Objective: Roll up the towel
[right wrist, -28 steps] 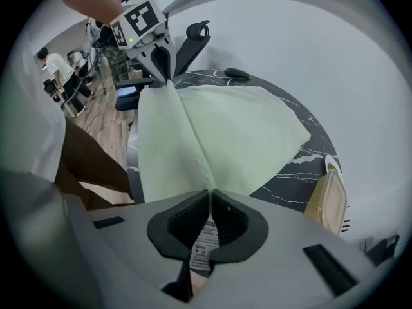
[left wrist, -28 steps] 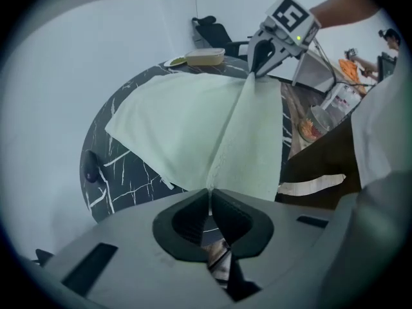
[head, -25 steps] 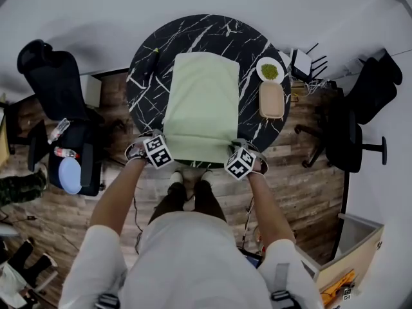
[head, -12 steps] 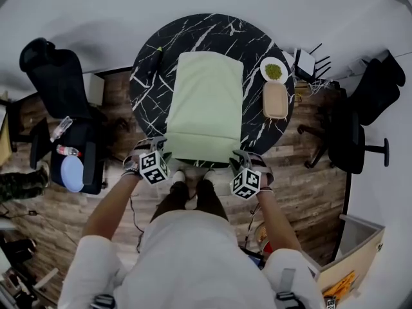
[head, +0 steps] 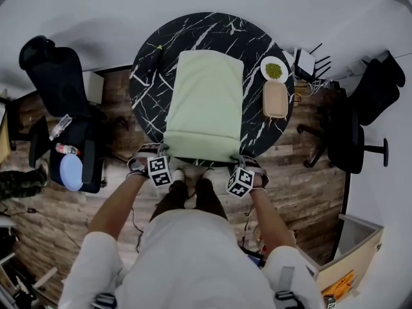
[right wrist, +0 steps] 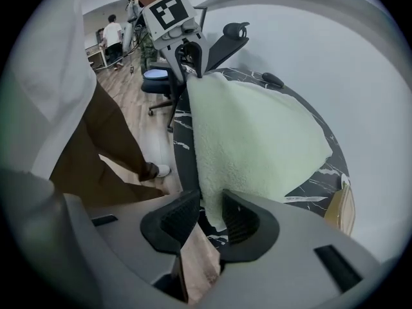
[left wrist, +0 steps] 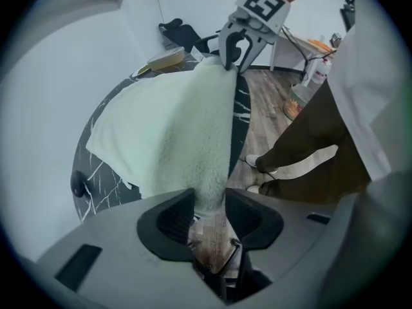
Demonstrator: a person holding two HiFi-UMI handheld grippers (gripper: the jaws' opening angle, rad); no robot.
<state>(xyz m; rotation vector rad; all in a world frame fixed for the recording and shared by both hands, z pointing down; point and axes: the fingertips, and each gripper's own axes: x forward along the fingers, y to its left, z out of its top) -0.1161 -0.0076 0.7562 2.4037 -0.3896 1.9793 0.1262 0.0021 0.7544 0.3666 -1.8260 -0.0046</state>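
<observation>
head view: pale green towel [head: 205, 102], spread flat on round black marble surface [head: 145, 92], near edge at the rim. left tool [head: 161, 153] grips the near left corner, right tool [head: 239, 164] the near right corner. both jaws have just been closing, towel pile between them. white dish [head: 273, 69] and tan tray [head: 275, 100] right of towel.

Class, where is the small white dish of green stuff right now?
In the head view the white dish sits at the right edge of the round marble table, right of the pale green towel, just beyond the tan oblong tray.
</observation>
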